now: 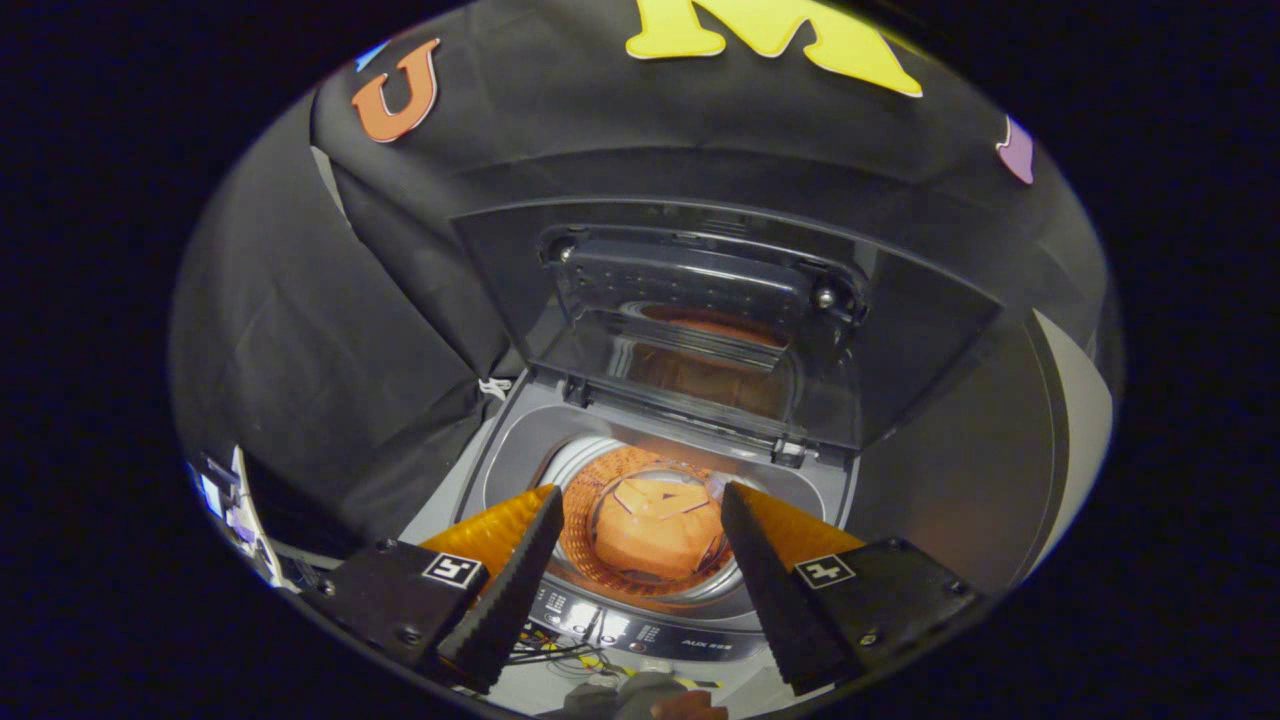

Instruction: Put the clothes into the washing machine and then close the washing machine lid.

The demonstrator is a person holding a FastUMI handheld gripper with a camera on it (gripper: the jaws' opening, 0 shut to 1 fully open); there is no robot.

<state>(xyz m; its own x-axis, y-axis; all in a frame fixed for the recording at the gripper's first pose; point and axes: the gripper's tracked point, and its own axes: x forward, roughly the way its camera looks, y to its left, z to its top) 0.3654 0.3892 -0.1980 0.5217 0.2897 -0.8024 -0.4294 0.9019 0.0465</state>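
Hand-held gripper [640, 540] held above washing machine [655, 560], its 2 fingers [515, 575] spread wide apart, nothing gripped between them. Orange drum [650, 530] seen through gap between fingers, just beyond tips. Clothes possibly seen as grey bundle [625, 698] beneath fingers, near control panel [640, 628]; too blurred to be confirmed. Lid [700, 320] raised upright behind drum opening, orange reflected in its window. Black cloth wall [330, 330] draped behind and beside machine.

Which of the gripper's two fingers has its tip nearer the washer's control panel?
The left finger: its tip sits beside the control panel, while the right finger stands apart. The gripper is open above the drum.
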